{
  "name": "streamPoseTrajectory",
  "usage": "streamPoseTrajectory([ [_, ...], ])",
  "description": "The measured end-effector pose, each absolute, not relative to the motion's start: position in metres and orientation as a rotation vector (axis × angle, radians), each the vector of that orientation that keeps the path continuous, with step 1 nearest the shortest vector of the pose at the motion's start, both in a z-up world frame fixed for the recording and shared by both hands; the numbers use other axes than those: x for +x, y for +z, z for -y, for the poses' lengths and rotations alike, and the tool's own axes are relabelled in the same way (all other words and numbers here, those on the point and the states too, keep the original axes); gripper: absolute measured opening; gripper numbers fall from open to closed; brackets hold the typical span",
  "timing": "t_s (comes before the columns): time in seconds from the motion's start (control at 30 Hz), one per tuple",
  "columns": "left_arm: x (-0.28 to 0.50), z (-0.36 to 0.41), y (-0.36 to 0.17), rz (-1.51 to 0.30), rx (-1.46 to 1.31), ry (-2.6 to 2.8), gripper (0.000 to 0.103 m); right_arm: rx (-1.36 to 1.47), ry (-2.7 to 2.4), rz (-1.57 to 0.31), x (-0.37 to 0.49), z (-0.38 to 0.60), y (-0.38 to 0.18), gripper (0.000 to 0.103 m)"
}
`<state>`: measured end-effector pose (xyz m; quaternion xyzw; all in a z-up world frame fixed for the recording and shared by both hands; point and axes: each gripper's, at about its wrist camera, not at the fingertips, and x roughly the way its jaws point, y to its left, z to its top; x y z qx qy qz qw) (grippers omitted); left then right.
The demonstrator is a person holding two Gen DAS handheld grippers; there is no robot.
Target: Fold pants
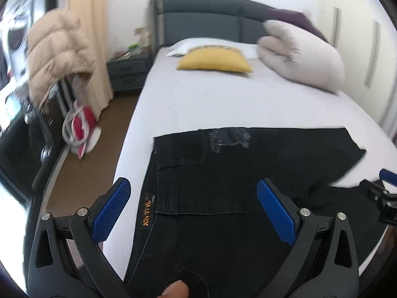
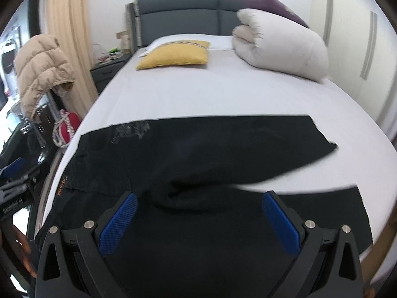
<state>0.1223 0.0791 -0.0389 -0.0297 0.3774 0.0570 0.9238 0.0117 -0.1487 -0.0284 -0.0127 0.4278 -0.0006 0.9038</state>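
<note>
Black pants lie spread across the near end of the white bed, waistband with an orange label at the left, legs running right. My left gripper is open and empty, hovering over the waist area. My right gripper is open and empty over the legs of the pants, where the two legs split apart toward the right. The right gripper also shows at the right edge of the left wrist view; the left gripper shows at the left edge of the right wrist view.
A yellow pillow and a rolled white duvet lie near the grey headboard. A nightstand, a beige puffer jacket and a red-and-white appliance are on the left by the brown floor.
</note>
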Motion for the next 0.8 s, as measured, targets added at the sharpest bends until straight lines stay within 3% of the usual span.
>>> streamPoseTrajectory([
  [0.07,0.144,-0.084,-0.047,-0.867,-0.011,0.156,0.103,-0.043,0.037,-0.874,0.026,0.147,-0.029,0.103],
  [0.33,0.274,-0.114,-0.06,-0.915,0.111,0.009,0.103,-0.121,0.27,-0.87,0.085,0.141,-0.043,0.103],
  [0.57,0.398,-0.123,-0.115,-1.162,0.207,-0.381,0.103,-0.221,0.515,-0.888,0.119,0.133,-0.056,0.084],
  [0.73,0.428,-0.135,-0.151,-1.251,0.117,-0.474,0.101,-0.233,0.606,-0.919,0.143,0.132,-0.069,0.076],
  [0.8,0.44,-0.13,-0.166,-1.29,0.13,-0.498,0.096,-0.228,0.627,-0.94,0.153,0.132,-0.077,0.072],
])
